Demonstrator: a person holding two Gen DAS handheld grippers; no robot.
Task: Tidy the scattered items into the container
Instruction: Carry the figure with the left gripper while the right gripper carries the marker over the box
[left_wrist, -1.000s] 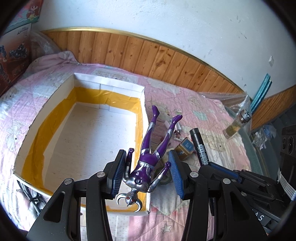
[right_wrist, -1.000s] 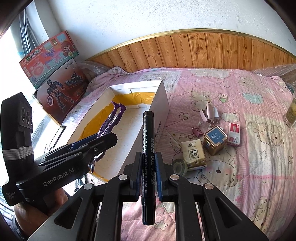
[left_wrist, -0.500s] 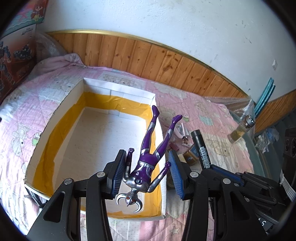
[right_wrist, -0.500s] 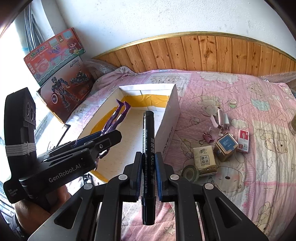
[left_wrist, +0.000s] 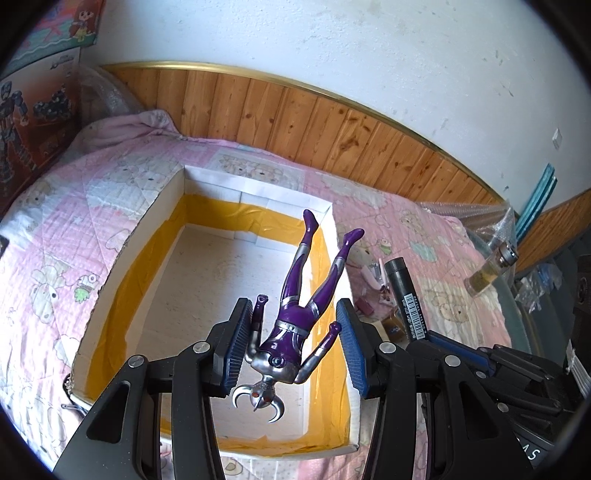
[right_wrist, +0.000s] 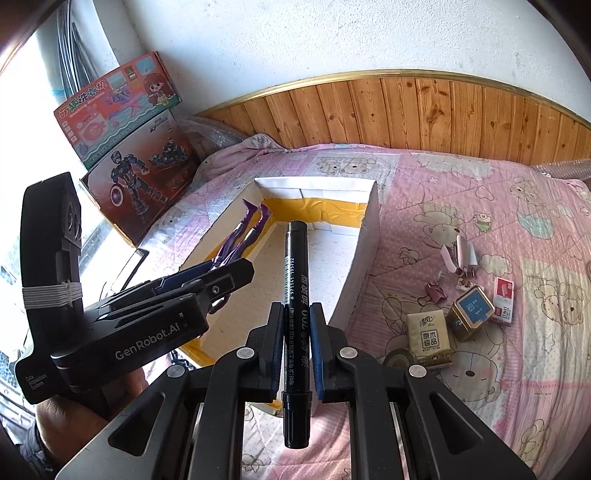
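Left gripper (left_wrist: 293, 345), jaws half open, pinches the purple figure (left_wrist: 295, 321) by its arms above the white box (left_wrist: 258, 194): light, rigid, likely slippery. Right gripper (right_wrist: 297, 345), nearly closed, clamps the black marker (right_wrist: 295, 295) mid-barrel, a stiff, balanced hold.

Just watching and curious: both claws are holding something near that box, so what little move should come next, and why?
Probably lower the left gripper slightly and open it. Its purple figure already hangs over the white box, whose floor looks bare. The right gripper with the black marker can follow.
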